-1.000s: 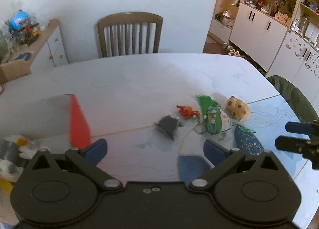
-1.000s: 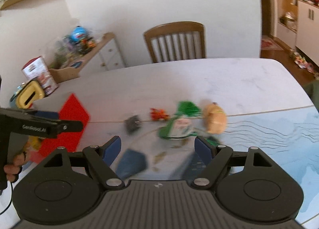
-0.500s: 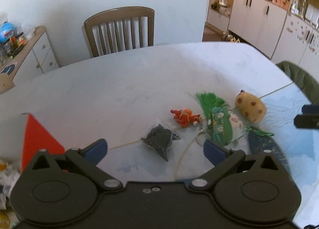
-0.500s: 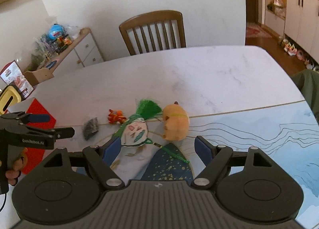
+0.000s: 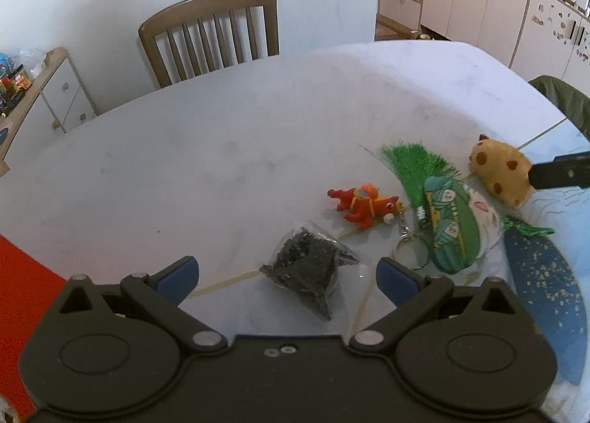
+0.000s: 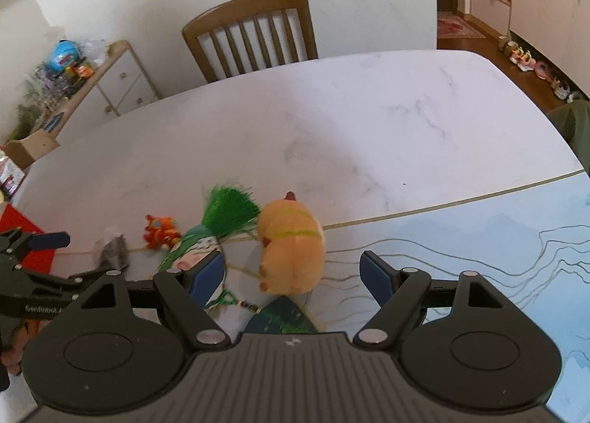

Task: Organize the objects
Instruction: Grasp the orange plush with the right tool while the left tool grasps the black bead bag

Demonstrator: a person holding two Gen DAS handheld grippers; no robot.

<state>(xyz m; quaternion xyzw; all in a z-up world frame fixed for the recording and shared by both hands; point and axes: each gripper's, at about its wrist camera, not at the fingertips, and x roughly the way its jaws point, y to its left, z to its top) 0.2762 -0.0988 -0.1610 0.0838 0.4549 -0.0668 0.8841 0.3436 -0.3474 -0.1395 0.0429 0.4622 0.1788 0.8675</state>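
Small toys on the marble table (image 5: 184, 165). Left wrist view: black beads packet (image 5: 308, 268) lies between your left gripper's (image 5: 287, 272) spread jaws. Right wrist view: orange plush (image 6: 291, 242) lies between your right gripper's (image 6: 293, 273) parted jaws.

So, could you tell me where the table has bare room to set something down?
Bare: the marble table between the chair and the toys. Crowded: the near edge, with the black bag, red keychain, green tassel and plush close together.
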